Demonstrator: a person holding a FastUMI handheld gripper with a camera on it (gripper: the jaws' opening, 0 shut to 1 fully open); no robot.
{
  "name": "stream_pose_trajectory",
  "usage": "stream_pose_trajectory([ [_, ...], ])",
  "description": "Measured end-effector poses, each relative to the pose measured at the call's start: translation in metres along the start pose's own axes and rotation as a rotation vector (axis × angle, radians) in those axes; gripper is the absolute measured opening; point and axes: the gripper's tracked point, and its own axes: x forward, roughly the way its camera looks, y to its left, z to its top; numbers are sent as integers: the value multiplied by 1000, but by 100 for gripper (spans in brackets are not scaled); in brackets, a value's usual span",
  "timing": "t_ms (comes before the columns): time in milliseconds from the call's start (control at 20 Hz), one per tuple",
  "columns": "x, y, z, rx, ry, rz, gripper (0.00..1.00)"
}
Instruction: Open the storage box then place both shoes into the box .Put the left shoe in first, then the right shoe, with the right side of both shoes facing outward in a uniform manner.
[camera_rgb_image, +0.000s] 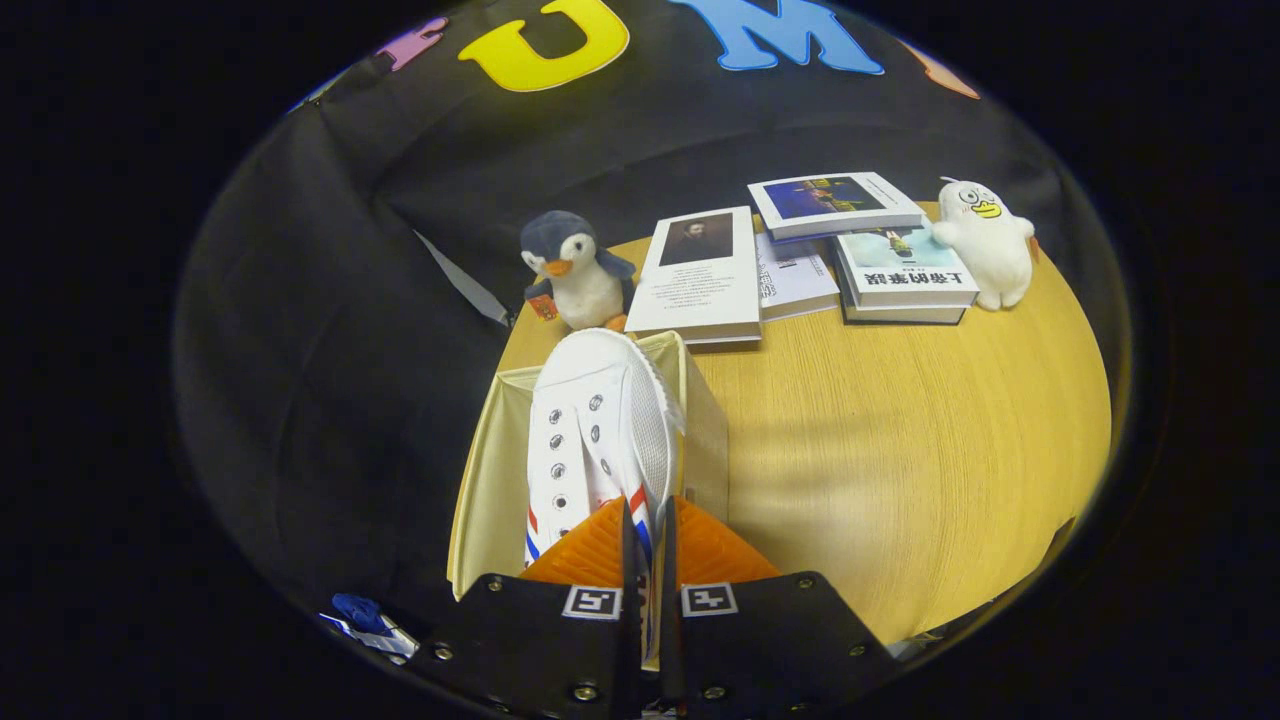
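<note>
gripper (648, 535): pinching shoe's heel edge | shoe (598, 430): white canvas, red-blue stripes, toe forward | over open storage box (490, 480)

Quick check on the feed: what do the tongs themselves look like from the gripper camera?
The tongs have two ribbed, wedge-shaped fingers on flat black mounting plates. Each plate carries a small square black-and-white marker tag and visible screw heads. No cables or sleeve are visible.
</note>
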Motion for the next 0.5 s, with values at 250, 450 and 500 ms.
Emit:
stream_pose_trajectory([
  [250, 2, 2, 10, -41, -80, -11, 50],
  [450, -17, -10, 24, -89, -171, -26, 98],
  [500, -23, -13, 27, -88, -191, -21, 98],
])
